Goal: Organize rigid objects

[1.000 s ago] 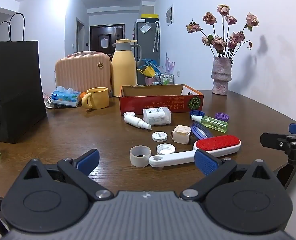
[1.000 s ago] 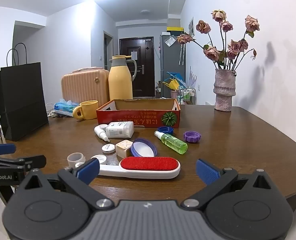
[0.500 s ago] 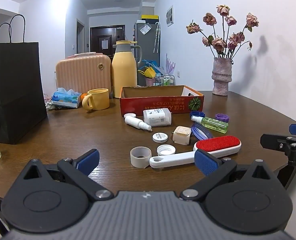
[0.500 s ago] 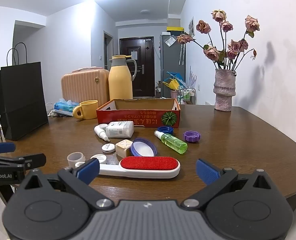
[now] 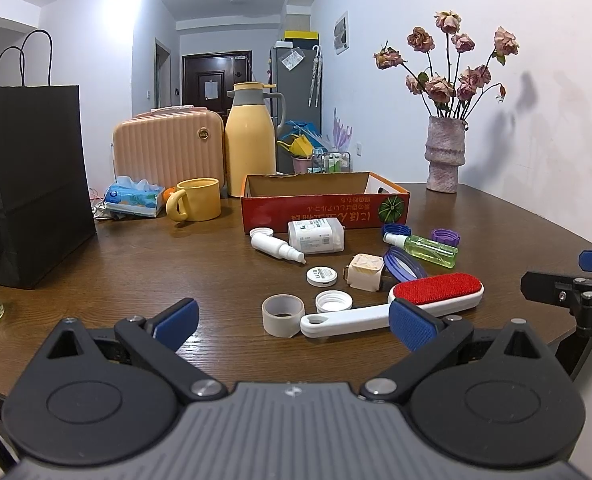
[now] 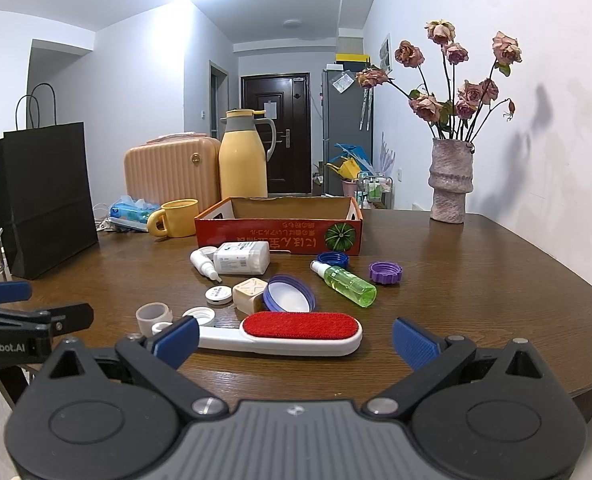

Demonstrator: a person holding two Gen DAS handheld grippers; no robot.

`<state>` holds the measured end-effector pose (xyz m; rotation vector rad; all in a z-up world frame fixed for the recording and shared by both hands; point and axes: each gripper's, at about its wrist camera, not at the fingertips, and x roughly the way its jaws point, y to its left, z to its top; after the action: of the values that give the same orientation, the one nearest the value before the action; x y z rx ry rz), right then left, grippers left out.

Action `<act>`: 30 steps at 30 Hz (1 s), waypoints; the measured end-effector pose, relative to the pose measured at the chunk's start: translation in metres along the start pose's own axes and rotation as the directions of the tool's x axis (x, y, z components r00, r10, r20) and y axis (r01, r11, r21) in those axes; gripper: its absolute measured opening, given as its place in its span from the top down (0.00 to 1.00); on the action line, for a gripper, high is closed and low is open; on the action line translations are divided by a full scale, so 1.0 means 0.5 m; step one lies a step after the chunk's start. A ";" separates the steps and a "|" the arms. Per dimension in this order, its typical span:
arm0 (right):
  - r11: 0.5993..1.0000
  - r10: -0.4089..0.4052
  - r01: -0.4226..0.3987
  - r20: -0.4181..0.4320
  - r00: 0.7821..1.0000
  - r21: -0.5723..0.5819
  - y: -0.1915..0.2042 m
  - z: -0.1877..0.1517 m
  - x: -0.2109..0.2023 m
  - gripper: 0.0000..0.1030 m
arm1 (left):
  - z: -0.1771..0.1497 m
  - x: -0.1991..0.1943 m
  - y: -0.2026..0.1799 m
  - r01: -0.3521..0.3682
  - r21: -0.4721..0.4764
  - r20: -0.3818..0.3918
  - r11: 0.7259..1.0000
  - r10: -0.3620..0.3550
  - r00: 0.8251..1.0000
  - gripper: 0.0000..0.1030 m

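Lint brush just beyond the right gripper's spread jaws.

Tabletop bystanders: black paper bag, peach mini suitcase, yellow thermos jug, yellow mug, tissue pack, vase of dried roses.

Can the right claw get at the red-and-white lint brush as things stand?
Probably yes. The right claw is open, and the red-and-white lint brush lies flat on the brown wooden table directly ahead, with nothing between them. Small white caps crowd only its handle end.
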<state>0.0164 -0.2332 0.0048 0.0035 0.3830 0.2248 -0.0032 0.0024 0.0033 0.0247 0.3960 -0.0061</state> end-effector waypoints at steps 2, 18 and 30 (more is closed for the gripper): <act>1.000 0.001 -0.001 0.000 1.000 0.000 -0.001 0.001 -0.001 0.00 | -0.001 0.000 0.001 0.000 -0.001 0.001 1.000 0.000 1.000 0.00; 1.000 0.001 -0.001 -0.003 1.000 -0.005 0.000 0.001 -0.002 0.00 | -0.001 -0.001 0.000 0.000 -0.001 0.003 1.000 0.000 1.000 0.00; 1.000 0.000 0.000 -0.003 1.000 -0.006 0.001 0.001 -0.002 0.00 | -0.001 -0.001 -0.001 -0.002 -0.001 0.002 1.000 0.002 1.000 0.00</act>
<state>0.0156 -0.2328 0.0056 -0.0030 0.3857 0.2264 -0.0037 0.0019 0.0028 0.0244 0.3938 -0.0038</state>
